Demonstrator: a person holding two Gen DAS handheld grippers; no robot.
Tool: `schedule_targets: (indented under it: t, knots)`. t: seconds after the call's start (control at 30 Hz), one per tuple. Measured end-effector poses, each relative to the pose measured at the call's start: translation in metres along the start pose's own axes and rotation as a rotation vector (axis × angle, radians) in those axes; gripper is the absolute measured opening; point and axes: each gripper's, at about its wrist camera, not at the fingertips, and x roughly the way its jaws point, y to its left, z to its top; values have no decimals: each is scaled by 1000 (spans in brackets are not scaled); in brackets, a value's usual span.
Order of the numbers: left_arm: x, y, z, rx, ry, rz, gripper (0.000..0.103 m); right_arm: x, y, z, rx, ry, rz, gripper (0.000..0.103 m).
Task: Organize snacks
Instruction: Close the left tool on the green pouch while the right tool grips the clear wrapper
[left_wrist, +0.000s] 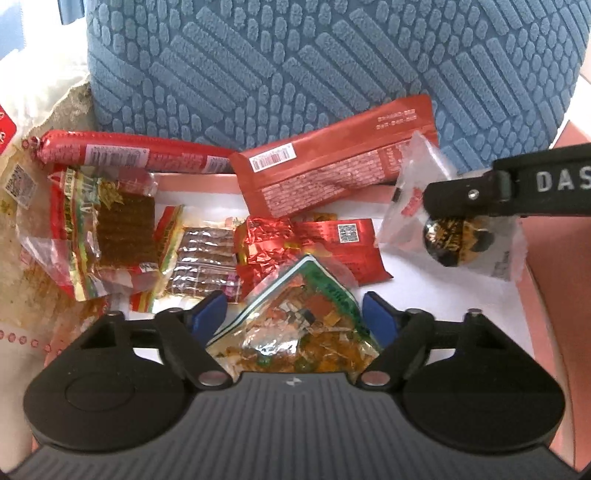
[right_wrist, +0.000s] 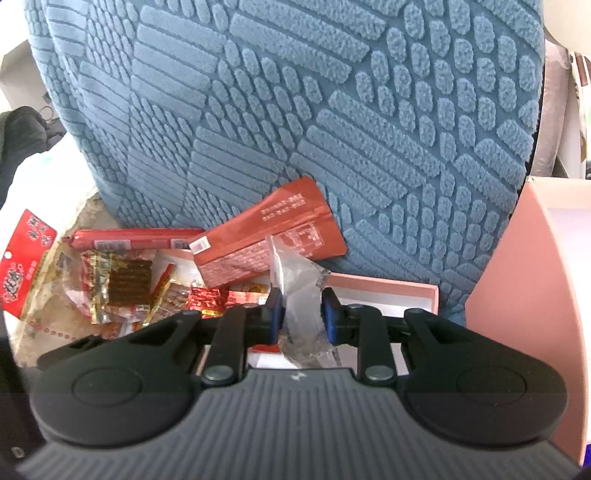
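Observation:
Several snack packets lie in a shallow pink box with a white floor. My left gripper hangs open over a clear green-edged packet of orange pickle, which lies between the blue pads without being pressed. My right gripper is shut on a clear wrapper, held above the box floor. In the left wrist view that wrapper holds a dark round sweet under a right finger. A long red sausage, a red pouch and a crinkled red foil packet lie behind.
A blue textured cushion stands right behind the box. Clear packets of brown spicy strips lie at the left, over a pale bag. A pink lid or second box stands at the right. The box's right side shows bare white floor.

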Motion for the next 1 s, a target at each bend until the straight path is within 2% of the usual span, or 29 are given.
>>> schedule_targets:
  t: [0.07,0.2,0.27,0.37,0.7,1.0]
  knots:
    - [-2,3,-1,-10,-2,3,71,-5,3,0,-6,-11,-3,26]
    - [-9,6,-3,-22,2,-18,61,-11,7,-6,-14,-18,-19,26]
    - [-13,8,-4,-33,9,-35,52,-13,10,-9,-12,-16,-31,26]
    - [-19,10,-8,-46,16,-67,48,-19,13,-13,-4,-22,-46,26]
    - [-43,29,-13,-139,-17,-99,45,-46,20,-24,26,-67,-98,26]
    - [-77,41,-26,-208,-59,-124,45,-67,39,-38,-22,-110,-146,26]
